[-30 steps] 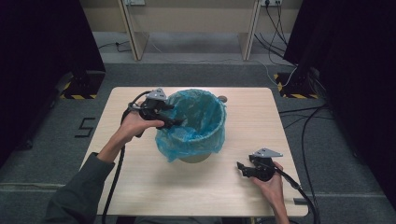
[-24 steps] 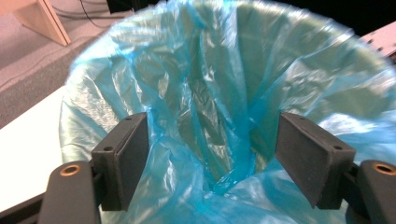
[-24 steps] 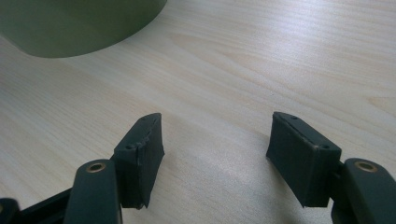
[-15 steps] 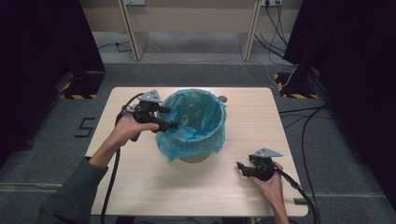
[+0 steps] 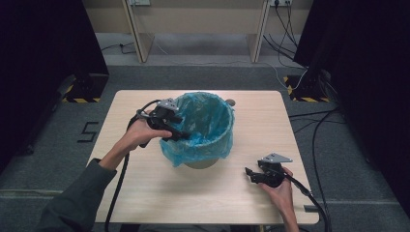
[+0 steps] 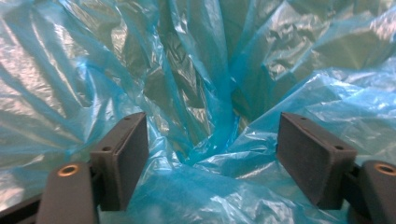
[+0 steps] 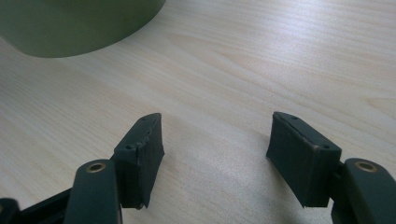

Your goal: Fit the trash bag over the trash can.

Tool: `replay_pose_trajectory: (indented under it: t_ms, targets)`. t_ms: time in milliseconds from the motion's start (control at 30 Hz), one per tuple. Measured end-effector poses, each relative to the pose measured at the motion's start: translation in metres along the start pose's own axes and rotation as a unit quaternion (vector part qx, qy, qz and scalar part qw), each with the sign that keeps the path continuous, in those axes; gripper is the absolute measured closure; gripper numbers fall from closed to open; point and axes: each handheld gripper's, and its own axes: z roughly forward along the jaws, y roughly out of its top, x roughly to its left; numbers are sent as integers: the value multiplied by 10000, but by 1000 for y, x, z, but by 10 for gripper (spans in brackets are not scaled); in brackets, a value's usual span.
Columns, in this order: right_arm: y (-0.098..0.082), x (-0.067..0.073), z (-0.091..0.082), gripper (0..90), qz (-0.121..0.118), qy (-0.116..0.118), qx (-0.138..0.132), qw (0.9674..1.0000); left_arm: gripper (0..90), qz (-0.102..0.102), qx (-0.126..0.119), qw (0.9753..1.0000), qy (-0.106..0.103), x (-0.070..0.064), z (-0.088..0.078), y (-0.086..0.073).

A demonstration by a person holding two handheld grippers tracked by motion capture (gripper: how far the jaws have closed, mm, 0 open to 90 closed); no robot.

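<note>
An olive bin (image 5: 200,163) lined with a crinkled blue plastic bag (image 5: 203,125) stands mid-table. My left gripper (image 5: 181,128) is at the bag's left rim, held by the person's left hand. In the left gripper view its jaws (image 6: 212,154) stand wide apart, with loose folds of the blue bag (image 6: 201,70) between and beyond them, and the pads are not pressing on it. My right gripper (image 5: 249,175) rests near the table's front right, open. In the right gripper view, bare wood lies between its jaws (image 7: 215,154) and the bin's base (image 7: 79,23) is at the upper left.
A small round grey object (image 5: 230,102) lies on the wooden table (image 5: 145,193) just behind the bin. Cables trail from both grippers off the front edge. Dark curtains, floor cables and table legs surround the table.
The left gripper drew a little left, away from the bag's rim, then came back to it. The right gripper has stayed where it was.
</note>
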Motion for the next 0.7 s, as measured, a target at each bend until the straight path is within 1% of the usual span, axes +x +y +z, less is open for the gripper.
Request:
replay_pose_trajectory:
  t_ms: [100, 200, 233, 267, 300, 367, 433, 533, 567, 600, 633, 667, 700]
  targets:
    - [0, 0, 0, 354, 1, 0, 1, 10000, 241, -16, -186, 9998, 81, -1, -5, 0]
    - [0, 0, 0, 354, 3, -1, 0, 10000, 231, -34, -502, 9986, 149, -3, -15, -1]
    - [0, 0, 0, 354, 3, -1, 0, 10000, 227, -34, -502, 9986, 149, -3, -15, -1]
    - [0, 0, 0, 354, 3, 0, -1, 10000, 223, -40, -643, 9977, 218, -4, -23, -2]
    - [0, 0, 0, 354, 3, 1, -1, 10000, 221, -46, -728, 9970, 252, -4, -28, -3]
    - [0, 0, 0, 353, 2, 2, 0, 10000, 214, -92, -882, 9957, 271, -5, -36, -7]
    - [0, 0, 0, 353, 2, 2, 0, 10000, 209, -144, -1033, 9940, 322, -5, -47, -13]
    - [0, 0, 0, 353, -6, -2, 3, 10000, 199, -190, -1136, 9927, 352, -5, -57, -25]
    - [0, 0, 0, 353, -7, -4, 3, 10000, 199, -220, -1208, 9917, 388, -5, -60, -32]
    - [0, 0, 0, 353, -8, -6, 5, 10000, 199, -232, -1230, 9913, 398, -5, -62, -35]
    - [0, 0, 0, 353, -8, -6, 5, 10000, 199, -232, -1230, 9913, 398, -5, -62, -35]
    - [0, 0, 0, 353, -15, -8, 4, 10000, 199, -274, -1326, 9898, 431, -5, -68, -46]
    - [0, 0, 0, 353, -9, -10, 4, 10000, 198, -274, -1326, 9898, 431, -5, -68, -46]
